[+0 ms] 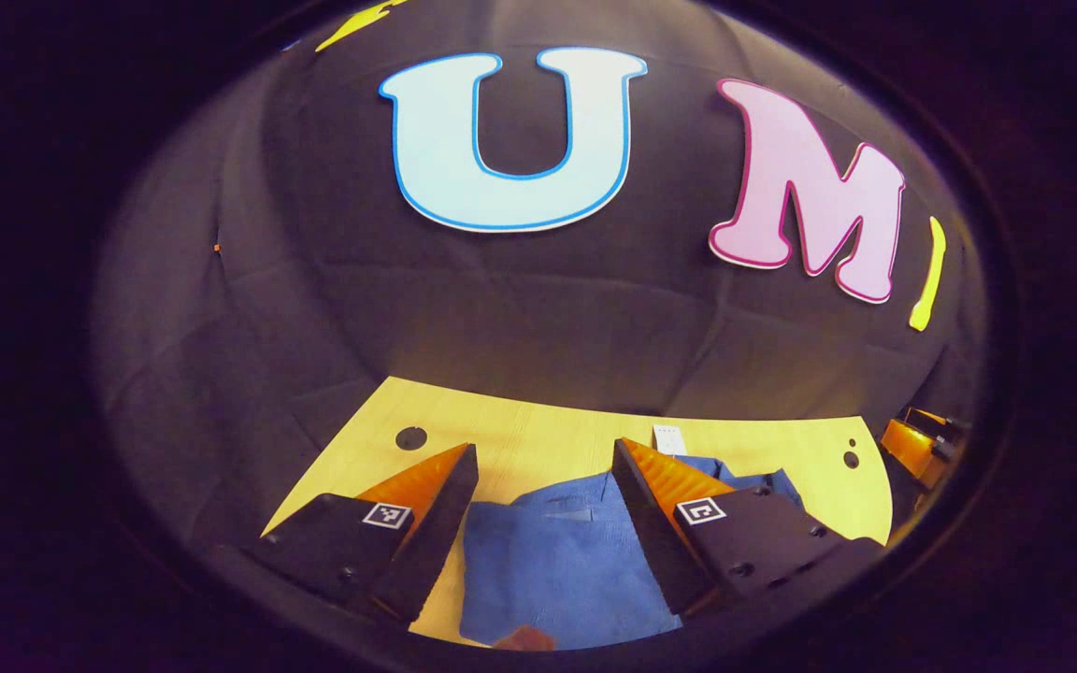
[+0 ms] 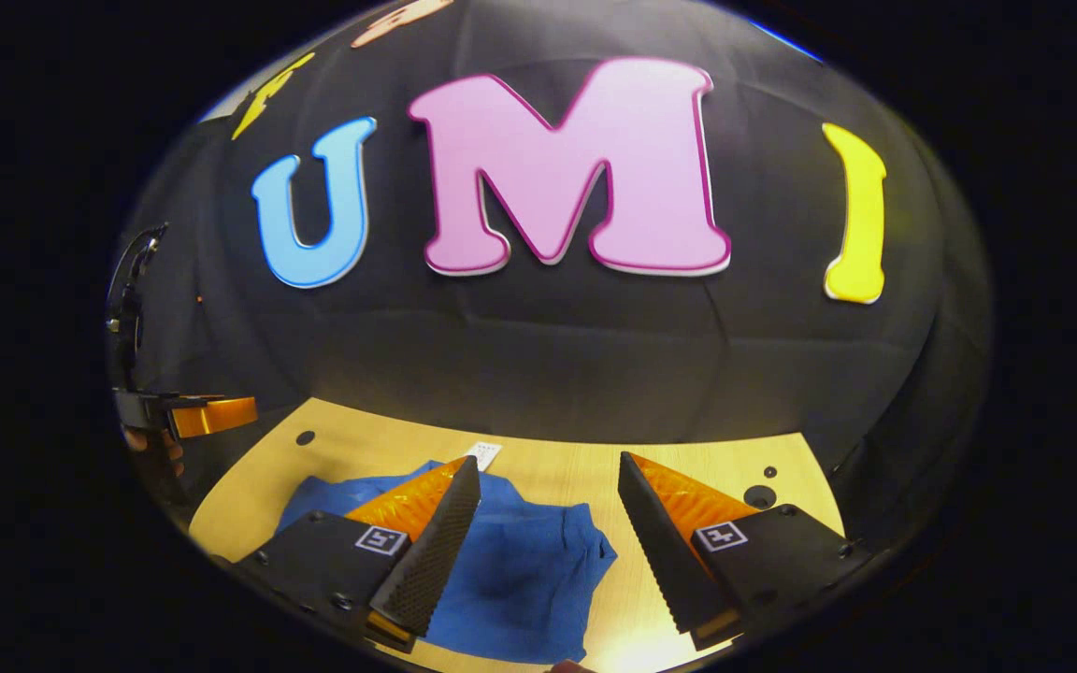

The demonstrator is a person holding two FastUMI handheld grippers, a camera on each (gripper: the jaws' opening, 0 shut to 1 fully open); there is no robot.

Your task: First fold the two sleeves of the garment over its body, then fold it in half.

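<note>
A blue garment [image 1: 557, 561] lies folded into a compact shape on the light wooden table [image 1: 538, 435], with a small white tag [image 1: 668, 437] at its far edge. My left gripper [image 1: 546, 463] hangs open above the cloth, which shows between its fingers. In the right gripper view the same garment [image 2: 520, 570] lies below and to the left, its right edge ending short of the right finger. My right gripper [image 2: 550, 472] is open and holds nothing. The left gripper [image 2: 207, 414] and the hand holding it appear at the far left of the right gripper view.
The black cloth wall rises directly behind the table's far edge. Small dark holes [image 1: 410, 437] [image 2: 760, 496] sit in the tabletop near its far corners. Bare wood [image 2: 688, 467] shows to the right of the garment.
</note>
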